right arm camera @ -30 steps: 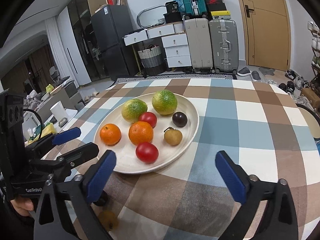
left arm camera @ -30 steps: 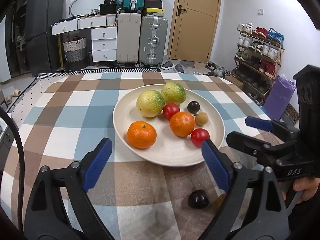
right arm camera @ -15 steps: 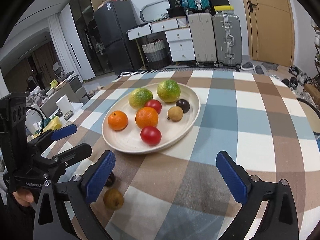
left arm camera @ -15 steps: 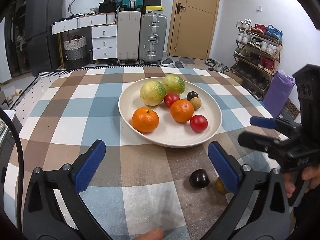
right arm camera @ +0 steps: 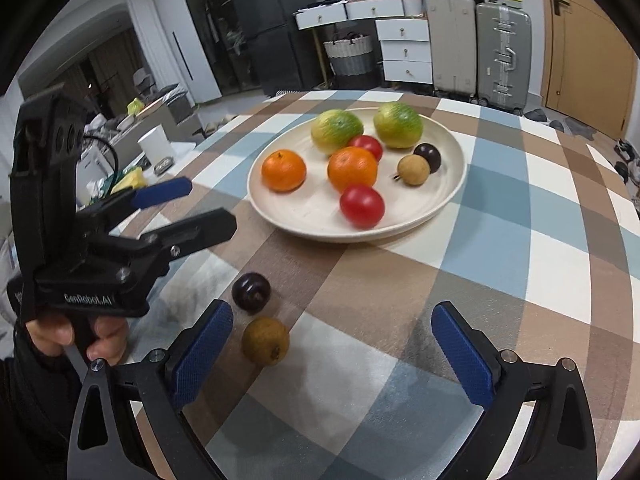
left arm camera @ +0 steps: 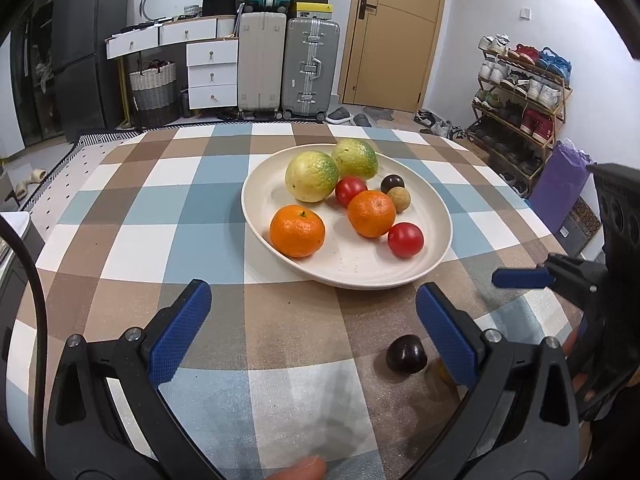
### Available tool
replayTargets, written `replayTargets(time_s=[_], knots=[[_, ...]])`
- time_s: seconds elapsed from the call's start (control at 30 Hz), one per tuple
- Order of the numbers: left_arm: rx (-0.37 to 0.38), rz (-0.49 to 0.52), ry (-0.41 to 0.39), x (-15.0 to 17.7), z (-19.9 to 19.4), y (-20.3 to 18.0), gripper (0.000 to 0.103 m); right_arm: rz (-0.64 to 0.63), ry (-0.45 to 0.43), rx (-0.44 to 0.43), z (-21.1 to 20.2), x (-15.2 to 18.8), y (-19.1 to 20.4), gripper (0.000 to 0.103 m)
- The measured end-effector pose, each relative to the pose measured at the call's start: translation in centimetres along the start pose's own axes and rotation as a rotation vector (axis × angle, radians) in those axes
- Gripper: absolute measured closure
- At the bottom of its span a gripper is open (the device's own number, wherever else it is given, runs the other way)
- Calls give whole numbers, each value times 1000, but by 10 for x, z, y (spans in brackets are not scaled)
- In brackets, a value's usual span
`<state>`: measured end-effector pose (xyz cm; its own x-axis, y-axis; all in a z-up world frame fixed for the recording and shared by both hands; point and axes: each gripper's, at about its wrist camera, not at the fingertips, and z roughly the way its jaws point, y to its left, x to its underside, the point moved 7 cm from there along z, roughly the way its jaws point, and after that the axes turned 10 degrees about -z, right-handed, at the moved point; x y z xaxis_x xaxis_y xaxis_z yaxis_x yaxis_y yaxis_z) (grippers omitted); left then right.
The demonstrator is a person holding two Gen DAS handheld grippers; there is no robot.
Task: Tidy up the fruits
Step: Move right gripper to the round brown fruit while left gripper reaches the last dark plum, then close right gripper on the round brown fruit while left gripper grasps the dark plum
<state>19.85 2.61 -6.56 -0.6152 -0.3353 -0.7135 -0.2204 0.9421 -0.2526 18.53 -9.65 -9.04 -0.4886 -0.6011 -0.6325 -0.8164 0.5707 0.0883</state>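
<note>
A cream plate [left arm camera: 352,280] [right arm camera: 360,236] on the checked tablecloth holds two green-yellow citrus, two oranges, two red tomatoes, a dark round fruit and a brown longan. Two fruits lie loose on the cloth in front of it: a dark plum [left arm camera: 405,354] [right arm camera: 251,292] and a brown longan [right arm camera: 265,341]. My right gripper [right arm camera: 332,344] is open, with the loose longan just inside its left finger and not touched. The plum lies just beyond that fingertip. My left gripper [left arm camera: 314,320] [right arm camera: 200,208] is open and empty, and the plum lies by its right finger.
Suitcases [left arm camera: 288,64], white drawers [left arm camera: 208,68] and a door stand behind the table. A shoe rack [left arm camera: 520,92] lines the right wall. A white container [right arm camera: 156,144] sits on a low surface beyond the table's left edge. A person's hand [right arm camera: 96,340] grips the left tool.
Both grippers have drawn back from the plate toward the near edge. The right one swung left and down over the two loose fruits. The left jaws widened slightly.
</note>
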Motion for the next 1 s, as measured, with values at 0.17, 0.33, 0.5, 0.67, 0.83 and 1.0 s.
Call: replayTargets(time_s=[0.17, 0.33, 0.5, 0.67, 0.83, 1.0], knots=[[-5, -5, 26, 3, 6, 1, 1, -50, 34, -35, 9, 6, 14, 19], [4, -2, 32, 4, 7, -1, 1, -86, 43, -48, 11, 8, 22, 24], [4, 10, 39, 6, 8, -4, 1, -107, 40, -69, 9, 8, 25, 40], [14, 6, 48, 6, 9, -5, 1, -126, 35, -120, 9, 9, 33, 54], [22, 1, 72, 9, 10, -6, 1, -147, 35, -130, 9, 11, 38, 73], [42, 25, 98, 13, 12, -13, 1, -137, 15, -153, 7, 8, 37, 74]])
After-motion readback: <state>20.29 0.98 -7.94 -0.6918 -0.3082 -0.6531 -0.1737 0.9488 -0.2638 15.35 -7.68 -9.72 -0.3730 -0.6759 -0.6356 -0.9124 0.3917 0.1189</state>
